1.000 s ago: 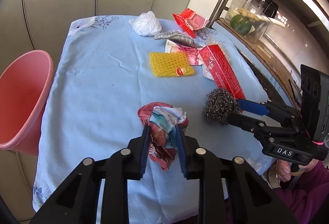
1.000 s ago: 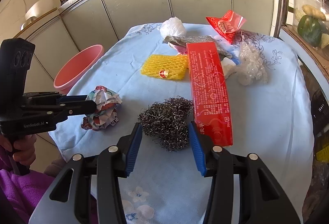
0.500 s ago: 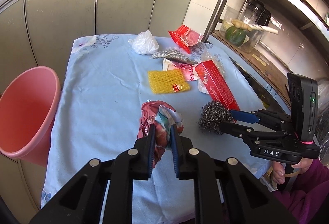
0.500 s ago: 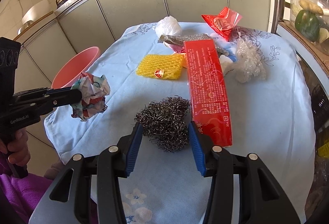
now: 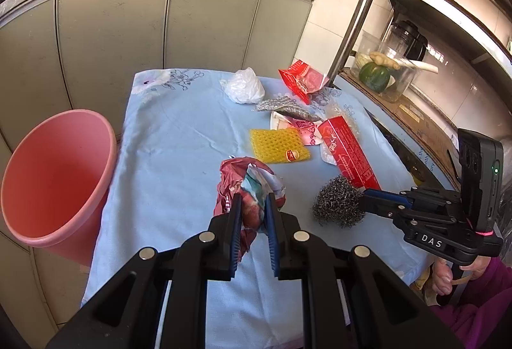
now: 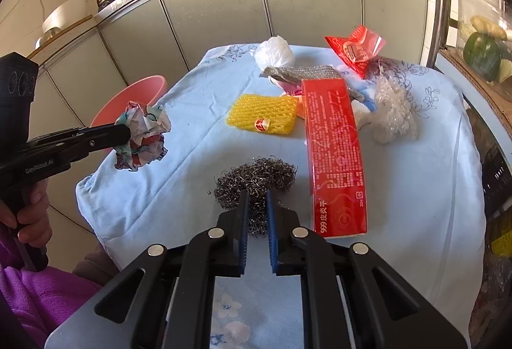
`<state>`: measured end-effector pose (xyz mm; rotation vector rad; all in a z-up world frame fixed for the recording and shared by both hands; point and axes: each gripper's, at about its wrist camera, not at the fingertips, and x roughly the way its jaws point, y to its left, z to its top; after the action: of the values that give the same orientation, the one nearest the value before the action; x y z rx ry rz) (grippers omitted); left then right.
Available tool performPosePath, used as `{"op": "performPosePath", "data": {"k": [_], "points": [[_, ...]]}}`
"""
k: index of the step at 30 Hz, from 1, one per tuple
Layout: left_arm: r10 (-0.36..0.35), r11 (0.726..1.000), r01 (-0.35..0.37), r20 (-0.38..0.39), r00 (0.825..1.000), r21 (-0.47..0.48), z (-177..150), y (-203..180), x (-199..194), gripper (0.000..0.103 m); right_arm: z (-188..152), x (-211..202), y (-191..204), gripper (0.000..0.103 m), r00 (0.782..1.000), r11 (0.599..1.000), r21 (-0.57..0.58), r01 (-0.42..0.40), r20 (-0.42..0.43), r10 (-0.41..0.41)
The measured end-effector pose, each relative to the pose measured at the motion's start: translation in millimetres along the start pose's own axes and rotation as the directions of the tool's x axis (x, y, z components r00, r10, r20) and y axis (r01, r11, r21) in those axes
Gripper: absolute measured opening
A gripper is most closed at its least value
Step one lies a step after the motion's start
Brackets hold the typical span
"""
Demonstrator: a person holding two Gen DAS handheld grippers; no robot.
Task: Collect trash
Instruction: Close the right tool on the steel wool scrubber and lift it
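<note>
Pink bin [image 5: 57, 176]: smooth plastic pail with a flared mouth, standing off the table's left edge; the likely destination for the trash.
Left gripper [image 5: 251, 214]: jaws pinch the crumpled wrapper [image 5: 249, 189], a wad of printed red, white and teal paper held clear of the cloth.
Step in hand, left: carry the wad left over the bin mouth and release only once it is well inside the rim; the paper is light and springy, so a firm pinch seems wise.
Table [image 5: 179, 131]: covered with a soft, pale blue floral cloth, slightly wrinkled.
Right gripper [image 6: 256, 211]: jaws are closing on the steel scourer [image 6: 256, 179], a tangled, wiry metal ball resting on the cloth, with its near part between the pads.
Step in hand, right: squeeze until the coil stops yielding, then lift straight up; loose strands may snag the cloth.
Yellow foam net [image 6: 262, 114]: flat, cushioned mesh.
Red carton [image 6: 332, 163]: long, stiff, glossy box, just beside the scourer.
Far litter: white plastic bag [image 6: 275, 53], red foil packet [image 6: 355, 50], clear crinkled film [image 6: 393, 112].
</note>
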<state>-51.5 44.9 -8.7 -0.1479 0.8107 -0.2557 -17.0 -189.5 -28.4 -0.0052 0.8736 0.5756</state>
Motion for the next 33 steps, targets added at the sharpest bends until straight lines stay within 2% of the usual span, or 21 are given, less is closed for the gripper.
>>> {"op": "performPosePath", "data": {"k": [21,28,33], "points": [[0.057,0.997,-0.052,0.082,0.995,-0.064,2,29,-22,0.014,41,-14,32,0.008,0.995,0.997,-0.063,-0.049,0.088,0.054],[0.118,0.988,-0.106,0.114,0.986,-0.113,5,53,-34,0.014,68,-4,57,0.008,0.989,0.99,-0.111,-0.091,0.11,0.103],[0.194,0.971,-0.17,0.136,0.972,-0.168,4,80,-46,0.014,86,16,84,0.008,0.982,0.979,-0.149,-0.142,0.102,0.158]]}}
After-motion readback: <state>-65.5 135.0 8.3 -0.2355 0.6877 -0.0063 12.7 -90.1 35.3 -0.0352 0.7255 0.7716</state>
